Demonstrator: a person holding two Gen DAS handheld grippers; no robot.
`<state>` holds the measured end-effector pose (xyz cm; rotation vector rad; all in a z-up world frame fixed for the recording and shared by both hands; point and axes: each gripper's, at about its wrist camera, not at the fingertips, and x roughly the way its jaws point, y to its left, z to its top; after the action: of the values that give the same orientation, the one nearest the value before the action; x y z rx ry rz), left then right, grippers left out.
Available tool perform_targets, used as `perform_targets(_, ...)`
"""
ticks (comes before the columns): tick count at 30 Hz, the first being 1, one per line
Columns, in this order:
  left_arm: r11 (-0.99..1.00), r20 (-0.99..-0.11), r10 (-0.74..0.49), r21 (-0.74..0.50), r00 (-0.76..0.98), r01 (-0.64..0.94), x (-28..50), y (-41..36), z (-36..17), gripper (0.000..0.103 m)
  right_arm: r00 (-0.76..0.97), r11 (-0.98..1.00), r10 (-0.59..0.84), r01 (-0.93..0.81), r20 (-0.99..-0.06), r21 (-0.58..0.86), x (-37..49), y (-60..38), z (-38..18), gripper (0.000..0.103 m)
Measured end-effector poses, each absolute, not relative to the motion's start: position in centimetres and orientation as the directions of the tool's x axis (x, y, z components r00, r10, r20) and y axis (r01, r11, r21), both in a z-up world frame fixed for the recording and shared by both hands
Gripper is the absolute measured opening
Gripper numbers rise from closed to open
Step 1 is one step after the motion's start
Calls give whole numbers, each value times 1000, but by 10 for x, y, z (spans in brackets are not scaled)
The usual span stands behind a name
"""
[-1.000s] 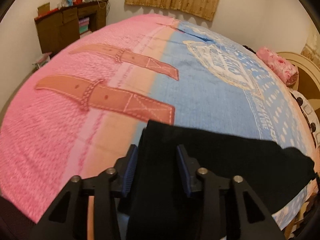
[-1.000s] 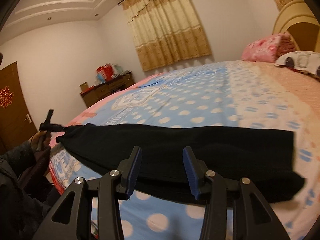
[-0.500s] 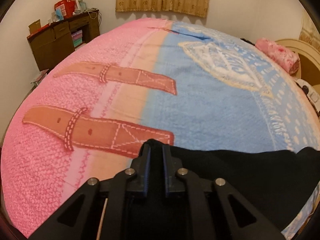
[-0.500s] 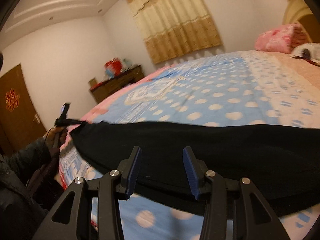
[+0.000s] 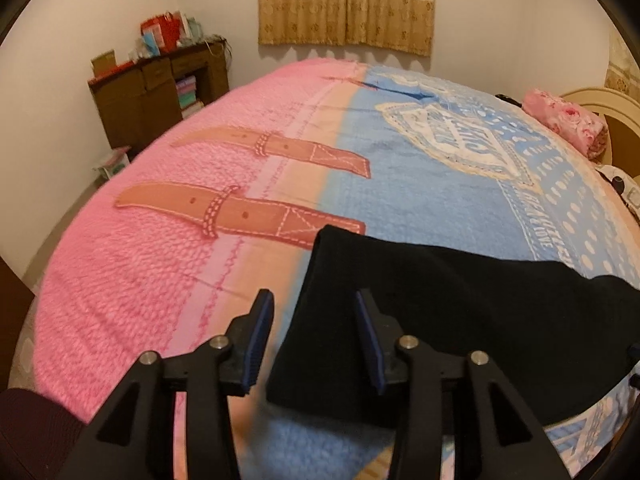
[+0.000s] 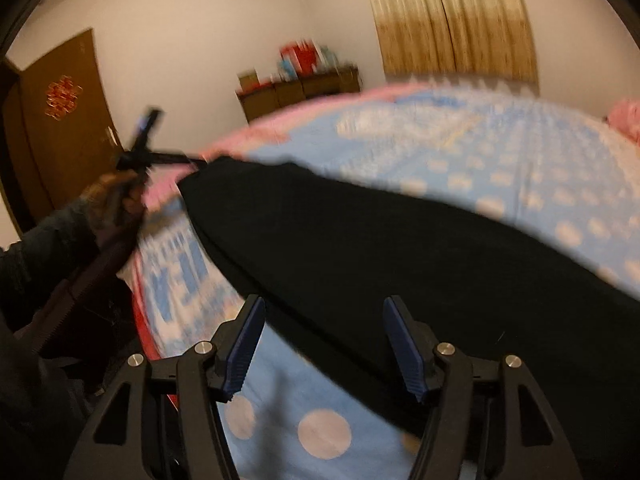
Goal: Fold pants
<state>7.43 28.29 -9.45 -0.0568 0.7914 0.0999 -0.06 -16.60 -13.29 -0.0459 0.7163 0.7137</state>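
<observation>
Black pants (image 5: pixel 460 312) lie stretched in a long strip across the bed's pink and blue blanket (image 5: pixel 200 280). My left gripper (image 5: pixel 314 336) hovers over their left end. Its jaws are opening, with the cloth's edge below them and the pads off it. In the blurred right wrist view, my right gripper (image 6: pixel 326 344) is over the near edge of the pants (image 6: pixel 400 240). Its jaws are opening too, with nothing pinched. A hand (image 6: pixel 116 196) holds the left gripper (image 6: pixel 196 159) at the pants' far end.
A brown wooden cabinet (image 5: pixel 160 96) with clutter on top stands against the far wall, beside tan curtains (image 5: pixel 346 0). A pink flowered pillow (image 5: pixel 564 120) lies by the headboard (image 5: pixel 600 104). A brown door (image 6: pixel 60 120) is at the left. The person's dark sleeve (image 6: pixel 40 248) is beside the bed's edge.
The left gripper closed on the pants' end half a second ago, then let go and drew back. The right gripper swung left along the pants and opened wider.
</observation>
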Motion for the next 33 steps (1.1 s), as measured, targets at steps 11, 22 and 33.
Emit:
perform_targets(11, 953, -706, -197, 26, 680, 303, 50, 108, -91, 48, 804, 978, 208, -151, -557, 147, -62, -311, -110, 63)
perform_targets(22, 803, -753, -394, -2, 528, 596, 42, -44, -111, 48, 873, 757, 257, 85, -415, 648, -103, -473, -121, 63)
perform_targets(33, 795, -751, -429, -51, 501, 605, 41, -45, -125, 48, 872, 585, 234, 228, -431, 778, -50, -502, -149, 9)
